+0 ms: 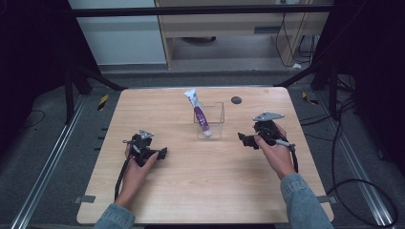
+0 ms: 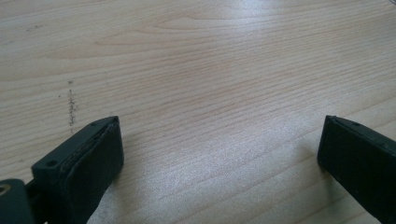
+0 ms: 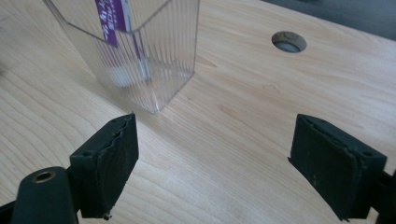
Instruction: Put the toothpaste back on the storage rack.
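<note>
Nearest to me in the high view, both forearms in denim sleeves (image 1: 300, 195) come up from the table's (image 1: 205, 191) near edge. My left gripper (image 1: 161, 153) sits at the left, low over the wood, its jaws pointing right toward the middle. From above I can't judge its opening well, but the left gripper view settles it: the two black jaws stand wide apart with nothing but bare wood grain between them, and a faint line of dark specks (image 2: 71, 105) on the table that the high view is too coarse to show.

My right gripper (image 1: 243, 139) is at the right, a little farther in, jaws pointing left toward the clear plastic box (image 1: 217, 125). In the right gripper view its jaws are also spread wide and empty, and the box's near corner (image 3: 156, 95) stands just beyond the left jaw, apart from it. That view shows the ribbed wall of the box, which I can't make out from above.

The tube (image 1: 198, 114), white with a purple label, stands tilted in the box, its lower end at the bottom and its upper end leaning left and far over the rim; the right gripper view catches a strip of its purple label (image 3: 109, 21) through the wall.

Farther right, a round hole (image 1: 236, 100) marks the tabletop.
</note>
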`<state>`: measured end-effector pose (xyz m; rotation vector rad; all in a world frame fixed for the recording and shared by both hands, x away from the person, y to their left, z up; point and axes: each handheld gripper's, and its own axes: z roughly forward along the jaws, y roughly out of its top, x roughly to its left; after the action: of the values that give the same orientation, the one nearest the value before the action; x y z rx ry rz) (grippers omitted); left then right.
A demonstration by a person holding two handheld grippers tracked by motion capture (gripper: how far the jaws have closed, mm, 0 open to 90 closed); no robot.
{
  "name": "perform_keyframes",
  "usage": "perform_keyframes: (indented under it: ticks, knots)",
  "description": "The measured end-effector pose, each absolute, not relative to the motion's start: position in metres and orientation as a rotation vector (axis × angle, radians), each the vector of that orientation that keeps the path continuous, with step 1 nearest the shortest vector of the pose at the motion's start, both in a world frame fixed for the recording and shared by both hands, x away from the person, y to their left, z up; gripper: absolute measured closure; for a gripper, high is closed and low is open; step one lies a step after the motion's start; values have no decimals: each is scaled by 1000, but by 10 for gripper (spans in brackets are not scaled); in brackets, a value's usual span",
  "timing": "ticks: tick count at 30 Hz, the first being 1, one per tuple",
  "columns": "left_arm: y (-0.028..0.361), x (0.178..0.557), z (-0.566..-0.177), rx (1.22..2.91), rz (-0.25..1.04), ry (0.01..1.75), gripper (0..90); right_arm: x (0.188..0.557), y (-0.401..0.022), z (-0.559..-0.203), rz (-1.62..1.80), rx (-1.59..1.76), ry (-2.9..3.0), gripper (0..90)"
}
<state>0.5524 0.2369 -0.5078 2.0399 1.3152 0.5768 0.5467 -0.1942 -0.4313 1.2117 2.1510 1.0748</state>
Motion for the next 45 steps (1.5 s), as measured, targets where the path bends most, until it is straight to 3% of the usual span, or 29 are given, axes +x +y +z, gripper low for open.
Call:
perform_keyframes:
  ticks: [32, 45]
  knots:
    - [237, 552, -508, 2040, 577, 1315, 0, 540, -220, -494, 1003, 1311, 2149, 119]
    - [237, 552, -508, 2039, 577, 1315, 0, 553, -236, -507, 1001, 1426, 2036, 120]
